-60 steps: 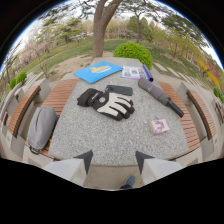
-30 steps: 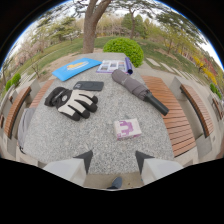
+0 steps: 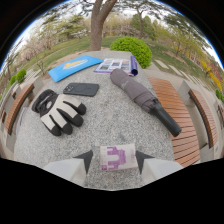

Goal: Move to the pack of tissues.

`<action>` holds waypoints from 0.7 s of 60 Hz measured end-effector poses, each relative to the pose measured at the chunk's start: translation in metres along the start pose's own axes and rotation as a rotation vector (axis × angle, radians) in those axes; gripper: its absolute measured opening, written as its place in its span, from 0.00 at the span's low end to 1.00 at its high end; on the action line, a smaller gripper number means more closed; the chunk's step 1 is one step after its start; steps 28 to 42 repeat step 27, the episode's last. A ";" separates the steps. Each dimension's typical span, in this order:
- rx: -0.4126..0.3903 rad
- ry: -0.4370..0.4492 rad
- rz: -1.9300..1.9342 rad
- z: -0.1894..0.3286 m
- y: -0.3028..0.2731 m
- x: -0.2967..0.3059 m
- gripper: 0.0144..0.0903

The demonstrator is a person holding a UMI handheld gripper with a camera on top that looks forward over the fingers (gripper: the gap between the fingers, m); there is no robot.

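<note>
Pack of tissues [image 3: 117, 156]: flat on the stone table [image 3: 115, 122], near edge, between the parted fingers of the gripper [image 3: 114, 161], untouched; lined up for reaching. Beyond: gloves [image 3: 58, 112] left, phone [image 3: 81, 89], folded umbrella [image 3: 143, 98] right.

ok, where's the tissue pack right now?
In the gripper view the tissue pack lies on the granite table, between the open gripper fingers, nearer than the gloves and the folded umbrella.

One gripper-mounted wide-angle view looks forward and down, close over the granite table [image 3: 107, 125], toward trees.
</note>
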 end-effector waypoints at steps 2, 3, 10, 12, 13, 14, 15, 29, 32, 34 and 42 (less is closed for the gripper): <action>-0.002 -0.002 -0.001 0.002 -0.001 0.001 0.92; -0.001 -0.003 -0.001 0.003 -0.002 0.002 0.92; -0.006 -0.010 0.000 0.007 -0.004 0.004 0.92; -0.008 -0.010 -0.001 0.008 -0.004 0.004 0.93; -0.009 -0.009 -0.001 0.008 -0.004 0.005 0.92; -0.009 -0.010 0.000 0.008 -0.004 0.005 0.92; -0.010 -0.011 0.001 0.009 -0.004 0.005 0.92; -0.011 -0.015 0.018 0.008 -0.005 0.003 0.92; -0.011 -0.015 0.018 0.008 -0.005 0.003 0.92; -0.011 -0.015 0.018 0.008 -0.005 0.003 0.92; -0.011 -0.015 0.018 0.008 -0.005 0.003 0.92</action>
